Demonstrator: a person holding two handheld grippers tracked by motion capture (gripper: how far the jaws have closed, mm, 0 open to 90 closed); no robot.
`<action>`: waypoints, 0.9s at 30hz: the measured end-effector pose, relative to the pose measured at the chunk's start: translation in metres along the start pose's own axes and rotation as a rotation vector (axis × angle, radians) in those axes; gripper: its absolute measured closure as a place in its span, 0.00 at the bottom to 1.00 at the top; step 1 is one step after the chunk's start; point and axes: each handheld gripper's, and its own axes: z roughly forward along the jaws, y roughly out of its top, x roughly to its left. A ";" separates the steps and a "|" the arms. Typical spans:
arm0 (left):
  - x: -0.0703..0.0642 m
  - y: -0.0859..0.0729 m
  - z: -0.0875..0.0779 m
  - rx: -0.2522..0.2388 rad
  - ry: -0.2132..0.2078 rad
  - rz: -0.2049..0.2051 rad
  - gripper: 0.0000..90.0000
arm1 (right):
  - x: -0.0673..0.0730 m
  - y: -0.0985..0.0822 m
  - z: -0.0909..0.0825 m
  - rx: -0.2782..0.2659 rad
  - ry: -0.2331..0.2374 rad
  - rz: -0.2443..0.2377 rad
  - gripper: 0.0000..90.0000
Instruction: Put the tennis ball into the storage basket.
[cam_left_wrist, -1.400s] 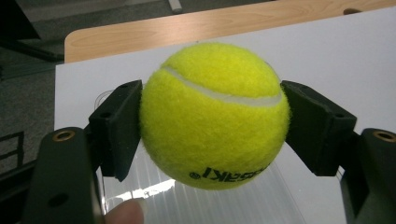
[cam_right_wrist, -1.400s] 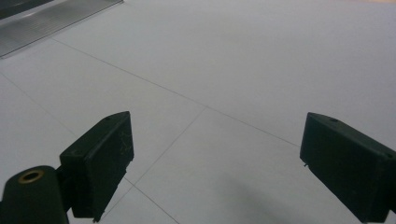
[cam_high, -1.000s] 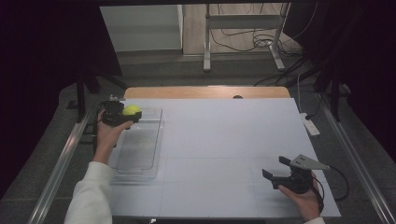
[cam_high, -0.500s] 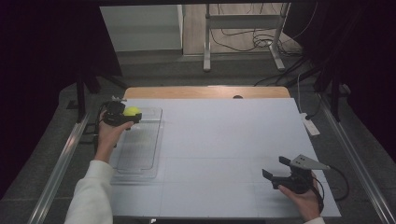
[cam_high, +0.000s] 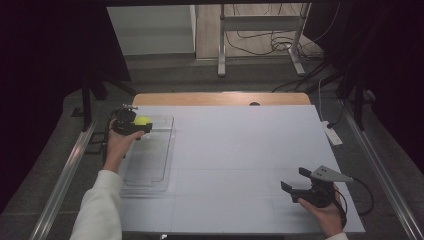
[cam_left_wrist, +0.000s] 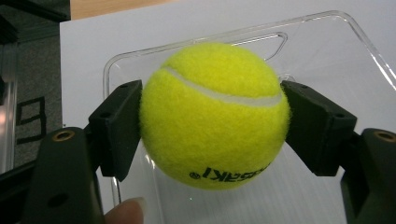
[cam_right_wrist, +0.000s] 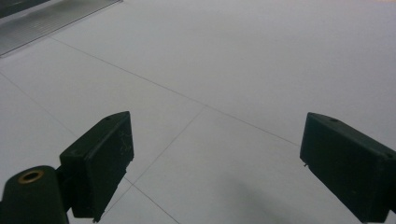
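Jaws of the left gripper (cam_high: 141, 126) clamp a ball (cam_left_wrist: 214, 114) above the clear tray's (cam_high: 162, 172) far end, while the right gripper (cam_right_wrist: 215, 168) gapes over bare table (cam_high: 240, 150), well apart.

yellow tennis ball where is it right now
The yellow felt tennis ball sits at the high view's left, clamped in the left hand-held gripper over the far end of the clear plastic tray.
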 end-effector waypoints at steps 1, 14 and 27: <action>0.000 0.000 0.000 0.002 0.001 0.003 0.29 | 0.000 0.000 0.000 0.000 0.000 0.000 0.11; -0.004 -0.001 0.011 0.045 0.009 0.023 0.29 | 0.000 0.000 0.000 0.001 -0.002 0.001 0.11; -0.008 -0.001 0.018 0.073 0.013 0.030 0.29 | 0.000 0.000 0.000 0.003 0.000 0.000 0.11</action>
